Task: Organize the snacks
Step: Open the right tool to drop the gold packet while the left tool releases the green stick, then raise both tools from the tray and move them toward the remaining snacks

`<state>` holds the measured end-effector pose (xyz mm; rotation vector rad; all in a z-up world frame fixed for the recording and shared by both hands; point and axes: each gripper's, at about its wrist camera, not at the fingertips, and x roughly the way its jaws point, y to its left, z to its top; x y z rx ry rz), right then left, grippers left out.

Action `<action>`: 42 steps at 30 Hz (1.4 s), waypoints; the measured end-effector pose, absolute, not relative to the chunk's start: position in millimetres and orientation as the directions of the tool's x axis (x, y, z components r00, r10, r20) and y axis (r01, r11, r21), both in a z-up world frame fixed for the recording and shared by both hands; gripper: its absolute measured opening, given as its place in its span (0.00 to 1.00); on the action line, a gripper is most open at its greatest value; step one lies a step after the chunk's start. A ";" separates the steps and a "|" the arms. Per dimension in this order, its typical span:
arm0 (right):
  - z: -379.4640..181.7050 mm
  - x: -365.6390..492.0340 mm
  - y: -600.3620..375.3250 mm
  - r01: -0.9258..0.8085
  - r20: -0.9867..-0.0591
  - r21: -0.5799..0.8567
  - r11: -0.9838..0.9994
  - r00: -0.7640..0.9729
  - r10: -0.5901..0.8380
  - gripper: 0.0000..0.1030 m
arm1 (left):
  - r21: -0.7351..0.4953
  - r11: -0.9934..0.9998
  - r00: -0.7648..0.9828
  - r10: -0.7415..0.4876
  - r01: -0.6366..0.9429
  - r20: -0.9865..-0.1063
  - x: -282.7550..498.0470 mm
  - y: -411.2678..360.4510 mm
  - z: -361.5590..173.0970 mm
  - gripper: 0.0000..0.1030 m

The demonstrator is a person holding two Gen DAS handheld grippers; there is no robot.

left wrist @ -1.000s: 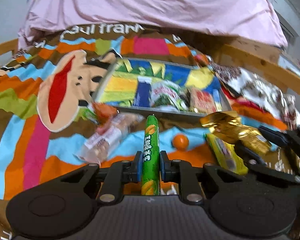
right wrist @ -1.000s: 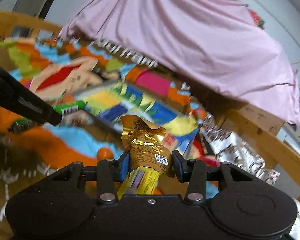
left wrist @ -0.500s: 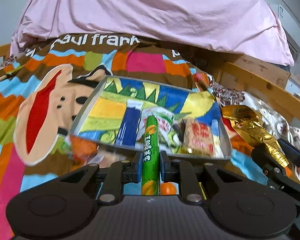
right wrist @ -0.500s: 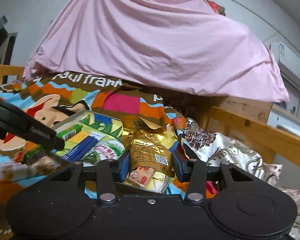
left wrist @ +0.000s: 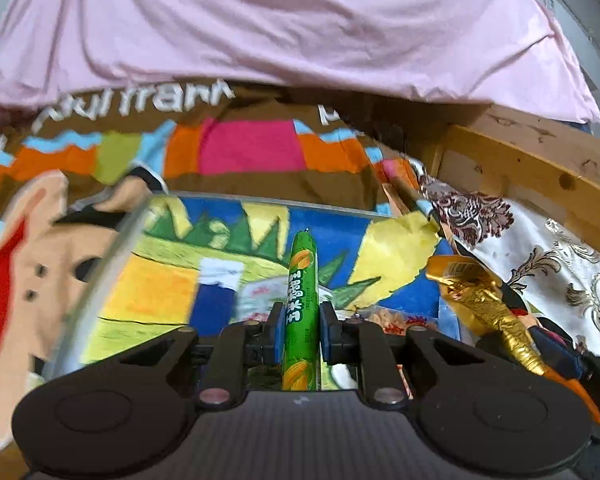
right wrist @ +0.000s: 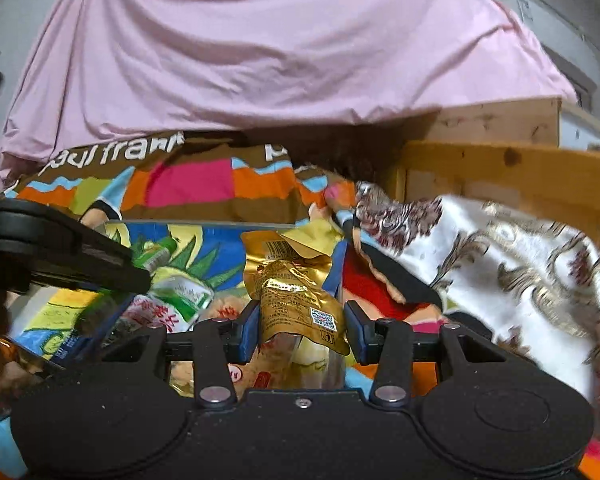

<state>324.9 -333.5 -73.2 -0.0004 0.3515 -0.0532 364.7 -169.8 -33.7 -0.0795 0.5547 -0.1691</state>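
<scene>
My left gripper (left wrist: pixel 299 330) is shut on a green corn sausage stick (left wrist: pixel 301 288) and holds it over the colourful metal tray (left wrist: pixel 112 256). My right gripper (right wrist: pixel 300 330) is shut on a gold foil snack packet (right wrist: pixel 296 292) above the tray's right end (right wrist: pixel 204 232). The gold packet also shows at the right of the left wrist view (left wrist: pixel 484 304), and the left gripper's body shows at the left of the right wrist view (right wrist: pixel 60 256). Several snack packets (right wrist: pixel 180 300) lie in the tray under both grippers.
The tray rests on a striped cartoon blanket (left wrist: pixel 240 148) on a bed. A pink sheet (left wrist: pixel 280 20) is heaped behind. A wooden bed rail (left wrist: pixel 532 176) and a patterned satin cloth (right wrist: pixel 500 248) lie to the right.
Both grippers have moved forward from the loose snacks on the blanket to above the tray, each still holding its snack. The tray now fills the lower view.
</scene>
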 end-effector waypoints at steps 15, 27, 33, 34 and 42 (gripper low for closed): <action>-83.7 336.0 -337.8 0.048 -0.416 0.038 0.998 0.909 -0.028 0.58 | -0.111 0.975 0.792 -0.221 0.192 -0.570 394.9 -196.8 -71.2 0.21; -52.4 288.0 -352.8 0.044 -0.333 0.133 0.990 0.943 0.002 0.91 | -0.208 0.969 0.845 -0.221 0.134 -0.486 365.6 -167.4 -42.0 0.78; -17.4 242.7 -357.9 0.036 -0.249 0.135 0.990 0.969 -0.001 0.99 | -0.226 0.970 0.901 -0.180 0.094 -0.395 322.4 -148.2 -13.0 0.99; -11.6 233.3 -358.0 0.038 -0.234 0.135 0.990 0.972 -0.005 0.99 | -0.229 0.969 0.907 -0.175 0.091 -0.384 316.0 -145.1 -8.0 0.99; 17.1 164.9 -353.8 0.047 -0.175 0.187 0.981 0.984 -0.014 0.99 | -0.201 0.976 0.927 -0.155 0.089 -0.342 256.1 -119.2 21.8 0.99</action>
